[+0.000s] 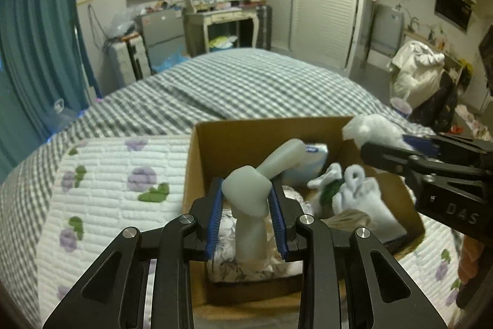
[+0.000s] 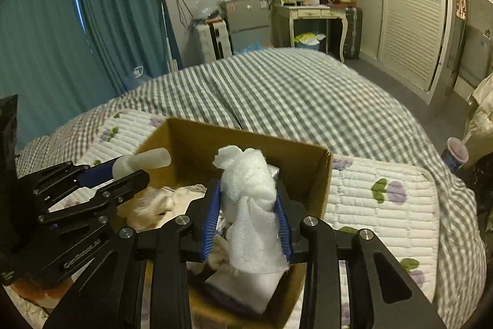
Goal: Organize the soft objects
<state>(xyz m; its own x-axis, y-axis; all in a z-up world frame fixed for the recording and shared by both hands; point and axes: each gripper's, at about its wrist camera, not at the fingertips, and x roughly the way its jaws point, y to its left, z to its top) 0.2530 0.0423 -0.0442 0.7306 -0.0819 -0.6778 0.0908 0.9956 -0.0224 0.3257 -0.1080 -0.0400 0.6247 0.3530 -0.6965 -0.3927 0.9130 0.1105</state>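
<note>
Step in hand, by my reading: carrying two soft items over the cardboard box (image 1: 197, 162) on the bed (image 1: 246, 82), ready to drop in. Left claw (image 1: 246, 216) clenched on a pale rubbery tube-shaped piece (image 1: 246, 193), held above the box's near-left part; floral quilted pad (image 1: 101, 174) lies just left of the box wall. Box already holds white socks (image 1: 357, 193) and a wrapped pack (image 1: 314, 151). Right claw (image 2: 248, 216) clenched on a white fluffy cloth (image 2: 249, 199), over the box's right half. Next move probably calls for lowering past the rim, then releasing. Claws sit near each other; the roomier side is the far wall.
</note>
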